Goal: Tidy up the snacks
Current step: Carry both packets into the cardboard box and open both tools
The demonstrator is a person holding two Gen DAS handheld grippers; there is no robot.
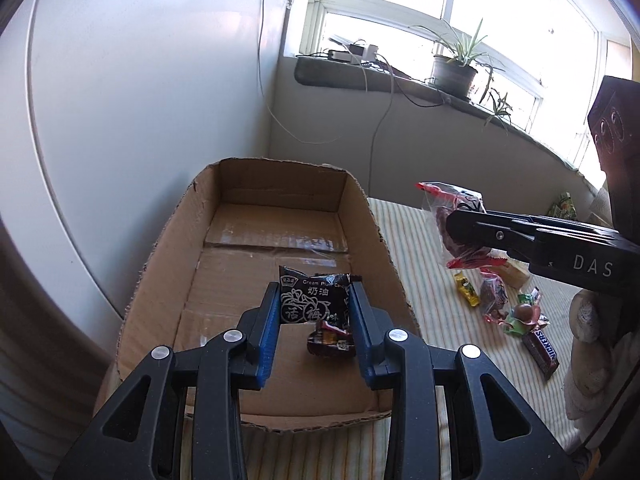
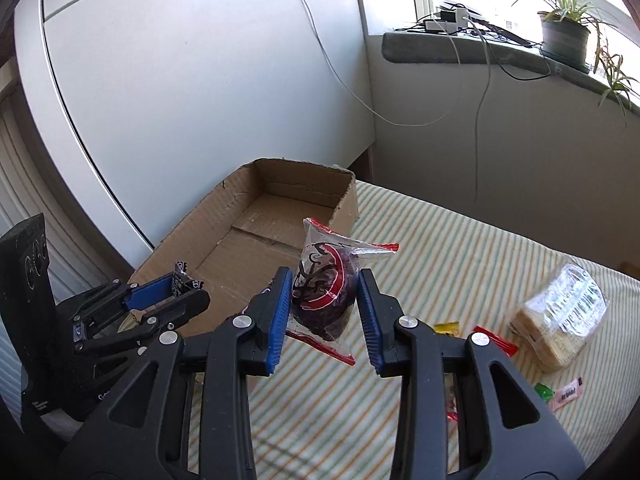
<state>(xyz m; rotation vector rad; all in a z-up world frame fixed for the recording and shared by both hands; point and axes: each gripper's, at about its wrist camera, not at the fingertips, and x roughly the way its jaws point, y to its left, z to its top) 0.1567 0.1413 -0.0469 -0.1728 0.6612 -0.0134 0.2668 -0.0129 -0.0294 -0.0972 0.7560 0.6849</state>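
Note:
My left gripper (image 1: pixel 315 294) is shut on a black plum candy packet (image 1: pixel 308 300) and holds it over the open cardboard box (image 1: pixel 276 220). A small dark wrapped candy (image 1: pixel 331 342) lies on the box floor just below it. My right gripper (image 2: pixel 325 280) is shut on a clear red-edged bag with a dark red snack (image 2: pixel 324 294) inside. It hangs above the striped cloth, just right of the box (image 2: pixel 256 216). The left wrist view shows that bag (image 1: pixel 452 216) in the right gripper (image 1: pixel 472 232). In the right wrist view the left gripper (image 2: pixel 176 292) is at the box's near left.
Loose snacks lie on the striped cloth (image 2: pixel 460 248) right of the box: a Snickers bar (image 1: pixel 542 348), small wrapped candies (image 1: pixel 494 300) and a clear pack of pale crackers (image 2: pixel 560 320). A white wall panel stands left of the box. Behind, a windowsill holds a potted plant (image 1: pixel 454 74) and cables.

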